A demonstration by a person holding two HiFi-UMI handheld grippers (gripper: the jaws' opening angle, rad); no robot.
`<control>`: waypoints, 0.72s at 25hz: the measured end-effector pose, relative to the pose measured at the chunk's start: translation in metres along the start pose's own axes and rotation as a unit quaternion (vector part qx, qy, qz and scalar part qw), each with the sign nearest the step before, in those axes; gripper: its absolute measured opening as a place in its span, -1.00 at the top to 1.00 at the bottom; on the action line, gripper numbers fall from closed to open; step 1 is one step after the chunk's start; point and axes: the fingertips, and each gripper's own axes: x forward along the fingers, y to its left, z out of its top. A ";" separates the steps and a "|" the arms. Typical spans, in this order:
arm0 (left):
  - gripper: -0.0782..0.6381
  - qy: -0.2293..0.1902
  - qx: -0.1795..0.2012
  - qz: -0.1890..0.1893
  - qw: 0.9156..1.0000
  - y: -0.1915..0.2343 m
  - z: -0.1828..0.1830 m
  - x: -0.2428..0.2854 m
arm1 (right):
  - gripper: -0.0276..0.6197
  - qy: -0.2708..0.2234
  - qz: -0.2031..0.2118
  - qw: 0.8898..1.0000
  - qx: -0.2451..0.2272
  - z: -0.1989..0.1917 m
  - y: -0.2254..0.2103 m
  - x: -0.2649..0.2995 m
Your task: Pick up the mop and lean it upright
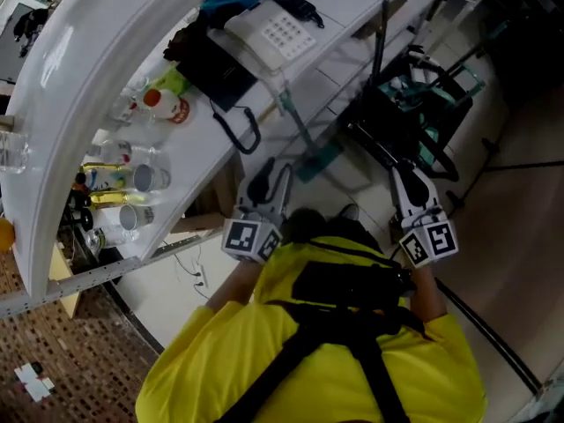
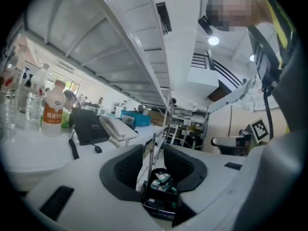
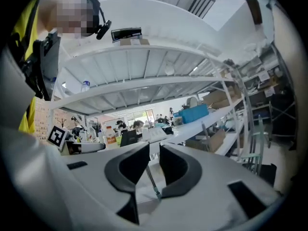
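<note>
**Mop ungripped, both pairs of jaws apart**

The thin grey-handled mop with a flat teal head [image 1: 306, 144] stands slanted on the floor just beside the long white table [image 1: 198, 148]. The left gripper [image 1: 271, 180] and right gripper [image 1: 412, 183] hover near it, jaws parted, pads pressing on nothing. Through the right gap shows a thin pole [image 3: 150, 181], probably the mop's handle. A black wire basket [image 1: 410, 117] sits to the right.
</note>
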 end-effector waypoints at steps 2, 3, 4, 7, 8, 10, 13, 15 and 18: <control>0.40 0.000 -0.009 0.036 0.999 0.009 -0.013 0.008 | 0.70 0.020 0.021 1.000 0.005 -0.010 -0.009 0.016; 0.40 0.001 -0.010 0.049 0.999 0.014 -0.019 0.013 | 0.70 0.027 0.030 0.999 0.008 -0.013 -0.011 0.022; 0.40 0.005 -0.009 0.060 0.998 0.021 -0.028 0.019 | 0.70 0.034 0.038 0.999 0.011 -0.017 -0.012 0.029; 0.40 0.028 -0.019 0.083 0.996 0.049 -0.071 0.049 | 0.70 0.064 0.059 0.996 0.024 -0.038 -0.016 0.045; 0.40 0.033 -0.023 0.088 0.995 0.059 -0.089 0.061 | 0.70 0.077 0.066 0.994 0.026 -0.046 -0.018 0.050; 0.31 0.039 -0.026 0.094 0.994 0.078 -0.119 0.088 | 0.70 0.101 0.078 0.992 0.023 -0.058 -0.021 0.060; 0.21 0.045 -0.026 0.104 0.993 0.103 -0.149 0.129 | 0.70 0.125 0.090 0.988 0.015 -0.072 -0.026 0.075; 0.21 0.051 -0.030 0.108 0.992 0.115 -0.166 0.153 | 0.70 0.136 0.090 0.986 0.013 -0.082 -0.032 0.081; 0.21 0.057 -0.020 0.103 0.993 0.128 -0.183 0.189 | 0.70 0.142 0.084 0.986 0.022 -0.095 -0.041 0.088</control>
